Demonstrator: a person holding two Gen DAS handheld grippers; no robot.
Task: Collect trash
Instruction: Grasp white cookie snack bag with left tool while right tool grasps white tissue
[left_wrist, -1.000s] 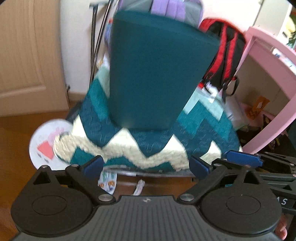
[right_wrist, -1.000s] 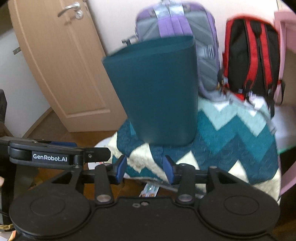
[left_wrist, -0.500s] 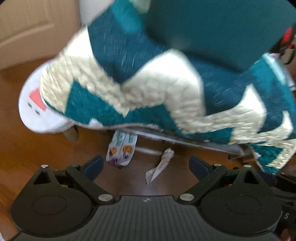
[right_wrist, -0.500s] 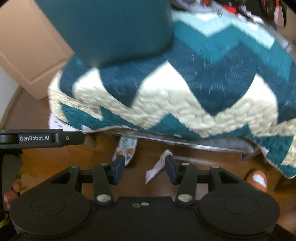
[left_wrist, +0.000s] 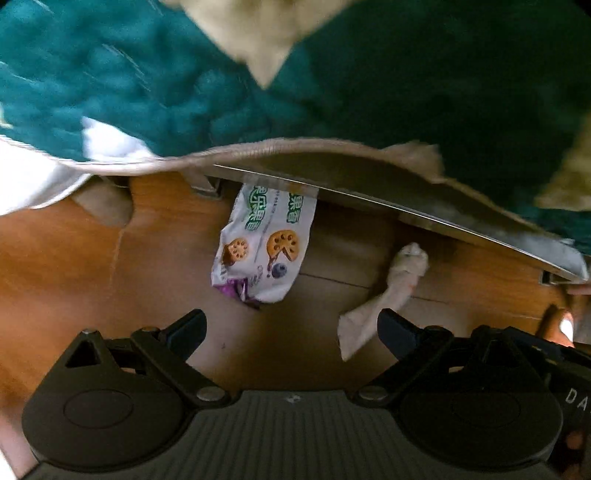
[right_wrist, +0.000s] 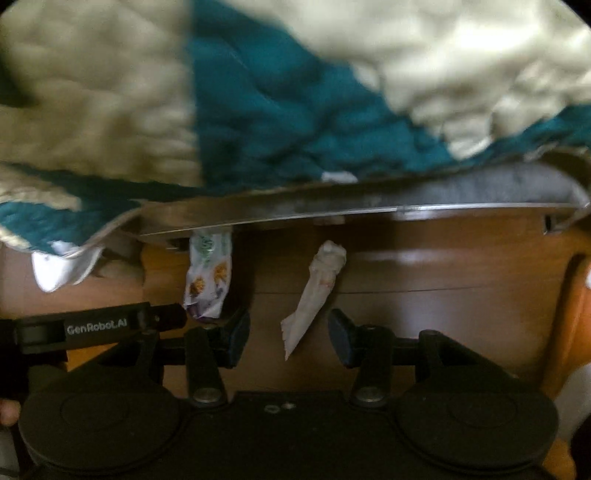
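Observation:
Two pieces of trash lie on the wooden floor, just under the edge of a low metal frame. One is a white snack wrapper printed with biscuits, half under the frame. To its right lies a twisted white tissue. My left gripper hangs open above the floor, with the wrapper just beyond its left finger and the tissue's near end beside its right finger. In the right wrist view the wrapper sits beyond the left finger. The tissue points its lower tip into my open right gripper, and neither pad touches it.
A teal and cream quilted blanket hangs over the metal frame and fills the upper half of both views. White cloth shows at the left under the blanket. Something orange stands at the far right on the floor.
Both grippers have dropped from the level of the teal bin on the blanket down to the floor. The wrapper and tissue are now close in front of the fingers. The bin has left the view.

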